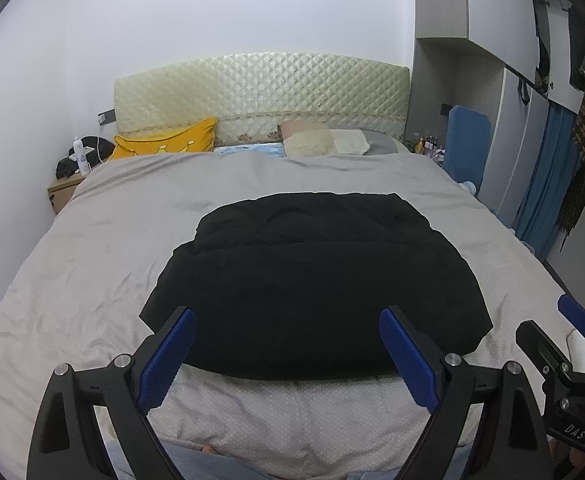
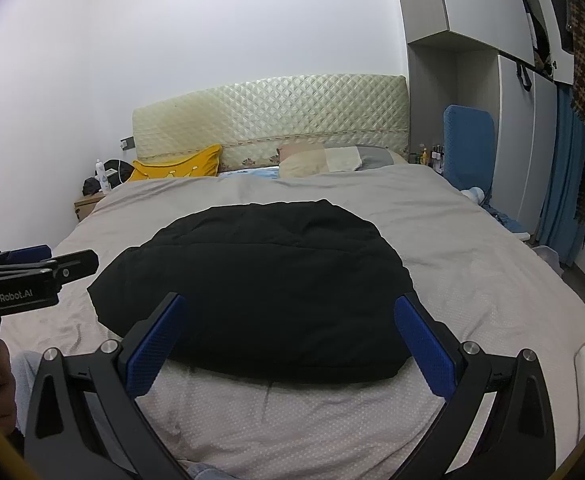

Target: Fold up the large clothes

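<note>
Black garment [image 1: 312, 284] lies folded into a thick, rounded bundle on the bed [image 1: 72, 260], resting on the grey duvet nearer the foot end, well short of the pillows. You hold both tongs above the near edge of the bed, pointing toward the headboard [image 1: 260, 92]. Your left tongs [image 1: 288, 344] stand wide apart, gripping nothing, their blue pads [image 1: 168, 360] framing the near edge of the bundle. Your right tongs [image 2: 292, 328] are likewise spread wide and empty, hovering over the same near edge without touching the cloth. In the right wrist view your left tool shows at the left border; in the left wrist view your right tool shows at the right border. A yellow pillow [image 1: 168, 140] leans at the left of the headboard, with a beige pillow [image 1: 312, 140] to its right.
</note>
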Demonstrator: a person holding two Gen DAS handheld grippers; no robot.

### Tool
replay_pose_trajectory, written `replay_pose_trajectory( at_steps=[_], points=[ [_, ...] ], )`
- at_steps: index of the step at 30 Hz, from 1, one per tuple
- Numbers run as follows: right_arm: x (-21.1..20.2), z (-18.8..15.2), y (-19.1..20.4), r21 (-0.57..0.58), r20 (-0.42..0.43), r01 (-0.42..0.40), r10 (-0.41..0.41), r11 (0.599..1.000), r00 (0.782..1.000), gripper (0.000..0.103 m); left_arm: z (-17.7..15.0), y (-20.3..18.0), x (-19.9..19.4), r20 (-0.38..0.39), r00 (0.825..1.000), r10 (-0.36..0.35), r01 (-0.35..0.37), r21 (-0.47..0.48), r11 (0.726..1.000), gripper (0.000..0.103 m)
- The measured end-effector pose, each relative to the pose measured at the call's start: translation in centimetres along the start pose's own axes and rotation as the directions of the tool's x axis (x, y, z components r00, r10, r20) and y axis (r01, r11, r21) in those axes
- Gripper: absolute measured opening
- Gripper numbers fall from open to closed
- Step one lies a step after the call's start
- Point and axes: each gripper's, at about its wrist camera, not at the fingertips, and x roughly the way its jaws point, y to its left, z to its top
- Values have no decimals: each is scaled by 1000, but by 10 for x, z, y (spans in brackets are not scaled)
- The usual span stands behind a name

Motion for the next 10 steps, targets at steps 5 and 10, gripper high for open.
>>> replay_pose_trajectory(
  at_steps=[5, 10],
  points=[
    [0, 1, 1, 1, 3, 0, 0, 1000, 1000, 103, 1, 2, 0, -2, 1000, 2, -2, -4, 1000, 93],
    [2, 0, 2, 0, 0, 4, -4, 1000, 1000, 103, 1, 2, 0, 1, 1000, 0, 0, -2, 1000, 93]
  ],
)
